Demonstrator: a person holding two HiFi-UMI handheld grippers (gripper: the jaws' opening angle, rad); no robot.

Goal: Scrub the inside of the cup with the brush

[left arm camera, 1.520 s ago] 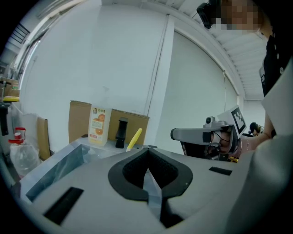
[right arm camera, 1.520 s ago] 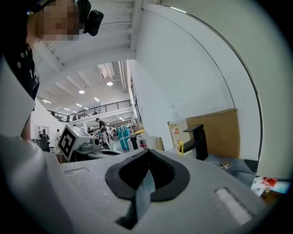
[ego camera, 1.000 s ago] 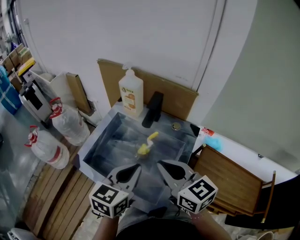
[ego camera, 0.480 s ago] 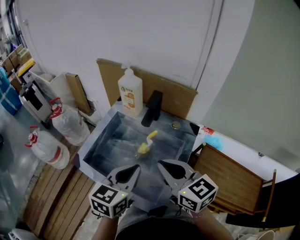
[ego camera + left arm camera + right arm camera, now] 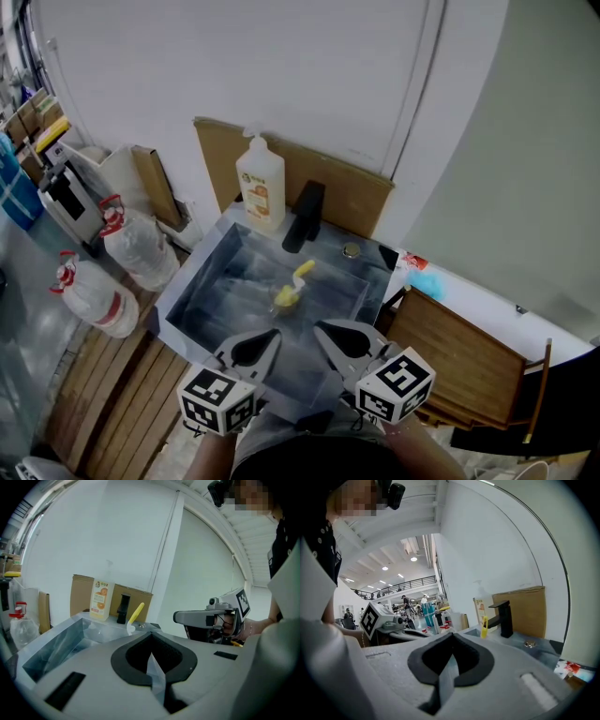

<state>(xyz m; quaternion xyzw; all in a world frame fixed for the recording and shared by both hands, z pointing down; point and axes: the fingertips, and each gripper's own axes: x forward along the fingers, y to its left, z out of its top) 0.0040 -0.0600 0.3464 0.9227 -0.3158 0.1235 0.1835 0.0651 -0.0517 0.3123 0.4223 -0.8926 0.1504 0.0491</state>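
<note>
Jaws clenched empty on left gripper (image 5: 272,336) and right gripper (image 5: 323,330); they should open, steady the cup (image 5: 284,302), then grasp the yellow brush (image 5: 304,273).

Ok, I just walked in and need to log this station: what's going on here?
A person holds a gripper in each hand above the near edge of the sink. The left gripper and the right gripper are both shut and empty. The yellow brush stands in what looks like a clear cup in the sink, and neither gripper touches it. A soap bottle and a black tap stand behind. Scrubbing has not started.
</note>
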